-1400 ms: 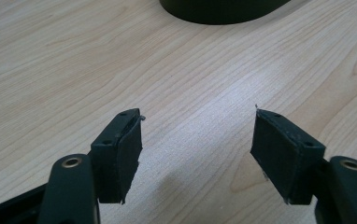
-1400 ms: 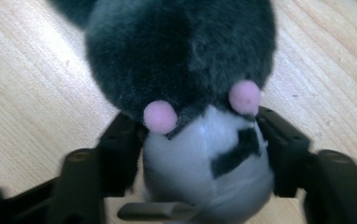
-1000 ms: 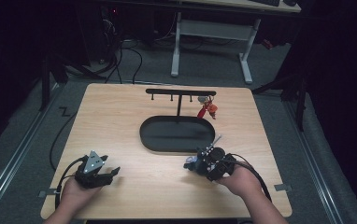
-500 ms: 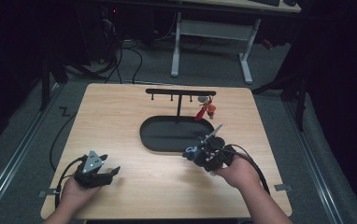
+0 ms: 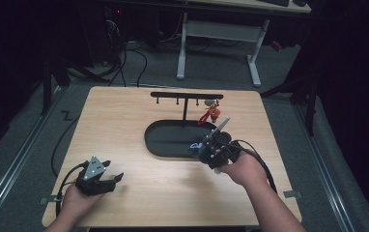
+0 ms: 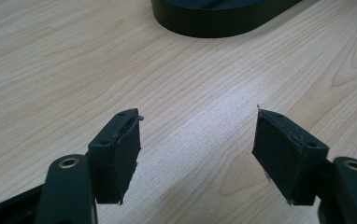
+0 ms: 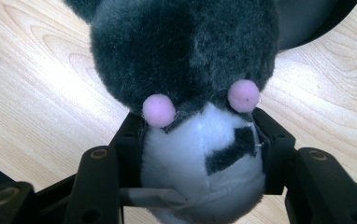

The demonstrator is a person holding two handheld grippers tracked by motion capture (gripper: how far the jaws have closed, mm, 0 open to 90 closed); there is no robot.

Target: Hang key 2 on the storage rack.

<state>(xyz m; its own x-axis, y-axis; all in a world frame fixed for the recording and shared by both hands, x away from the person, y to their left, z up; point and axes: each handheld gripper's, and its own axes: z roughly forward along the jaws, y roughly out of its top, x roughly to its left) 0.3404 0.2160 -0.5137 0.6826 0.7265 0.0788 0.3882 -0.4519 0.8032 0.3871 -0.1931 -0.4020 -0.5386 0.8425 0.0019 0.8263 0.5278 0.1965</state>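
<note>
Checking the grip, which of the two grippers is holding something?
The right gripper: its jaws clamp a grey-and-white plush toy. The left gripper is open over bare table.

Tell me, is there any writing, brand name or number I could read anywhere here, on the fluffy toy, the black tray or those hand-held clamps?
No readable text anywhere.
Plush toy: grey and white fur, two pink pompoms, a black patch; no words.
Small tag under the toy: blank as far as visible.
Black tray, hook rack, wooden table: unmarked.
Red charm on the rack: too small to tell.
</note>
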